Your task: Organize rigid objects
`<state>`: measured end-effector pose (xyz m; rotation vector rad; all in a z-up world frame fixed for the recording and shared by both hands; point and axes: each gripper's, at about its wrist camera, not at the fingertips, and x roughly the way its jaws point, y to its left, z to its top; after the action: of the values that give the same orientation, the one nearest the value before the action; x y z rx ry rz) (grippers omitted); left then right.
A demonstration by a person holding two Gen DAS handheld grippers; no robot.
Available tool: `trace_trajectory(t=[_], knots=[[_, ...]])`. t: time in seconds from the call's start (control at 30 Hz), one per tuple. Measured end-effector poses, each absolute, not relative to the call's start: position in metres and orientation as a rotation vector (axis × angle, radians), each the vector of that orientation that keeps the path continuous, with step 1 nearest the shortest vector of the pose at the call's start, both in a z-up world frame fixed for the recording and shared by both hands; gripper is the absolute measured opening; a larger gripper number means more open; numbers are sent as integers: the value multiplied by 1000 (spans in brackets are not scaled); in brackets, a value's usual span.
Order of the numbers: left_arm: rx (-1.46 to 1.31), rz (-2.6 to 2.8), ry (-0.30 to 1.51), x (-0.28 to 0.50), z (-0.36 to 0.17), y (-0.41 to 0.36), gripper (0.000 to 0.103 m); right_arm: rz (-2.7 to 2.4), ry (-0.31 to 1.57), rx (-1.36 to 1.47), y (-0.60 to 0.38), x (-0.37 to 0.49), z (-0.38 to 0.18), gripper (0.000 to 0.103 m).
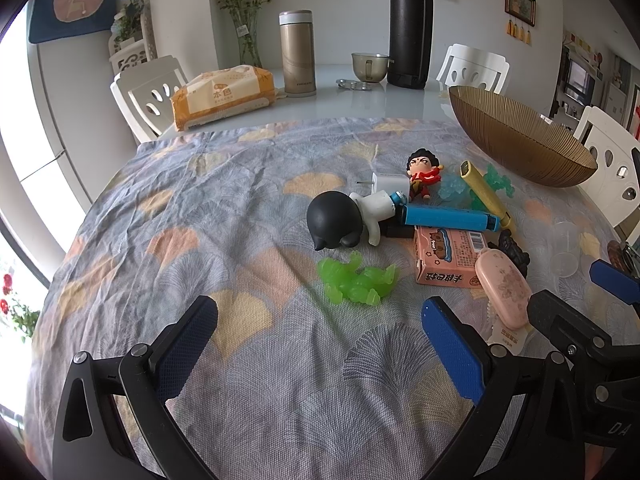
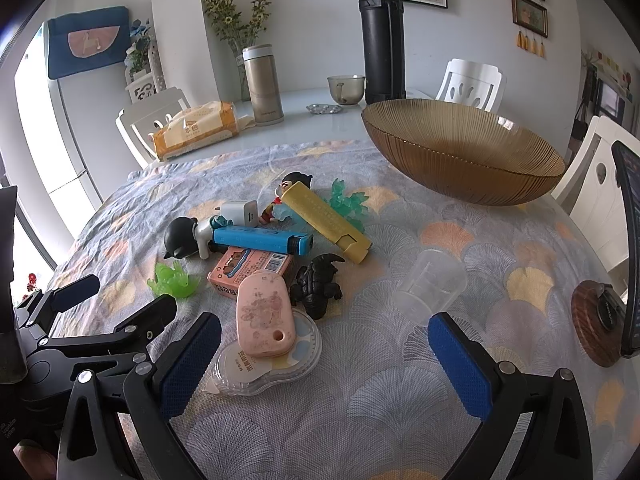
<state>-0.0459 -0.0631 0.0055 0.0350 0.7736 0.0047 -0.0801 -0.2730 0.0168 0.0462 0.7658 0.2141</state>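
Note:
A heap of small objects lies on the patterned cloth (image 1: 200, 208): a green translucent figure (image 1: 356, 280) (image 2: 174, 280), a black-headed white figure (image 1: 340, 220) (image 2: 184, 236), a blue tube (image 1: 452, 218) (image 2: 260, 240), a yellow tube (image 2: 326, 220), a pink box (image 1: 448, 256) (image 2: 248, 266), a pink oval case (image 2: 262, 314), a black creature figure (image 2: 318, 286) and a clear plastic cup (image 2: 432, 286). My left gripper (image 1: 320, 350) is open just short of the green figure. My right gripper (image 2: 324, 364) is open near the pink case and cup, holding nothing.
A ribbed amber bowl (image 1: 520, 140) (image 2: 464, 152) stands at the back right. Behind the cloth are a tissue pack (image 1: 222, 96), a gold flask (image 1: 298, 54), a black thermos (image 2: 382, 40) and a glass cup (image 2: 346, 88). A phone on a wooden stand (image 2: 596, 320) is at right.

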Motion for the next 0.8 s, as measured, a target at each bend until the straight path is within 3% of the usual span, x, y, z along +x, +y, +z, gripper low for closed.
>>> trace_trajectory(t=[0.8], knots=[[34,7,774,-46,6,-63,102,214,764,45,-272,-81,17,103]])
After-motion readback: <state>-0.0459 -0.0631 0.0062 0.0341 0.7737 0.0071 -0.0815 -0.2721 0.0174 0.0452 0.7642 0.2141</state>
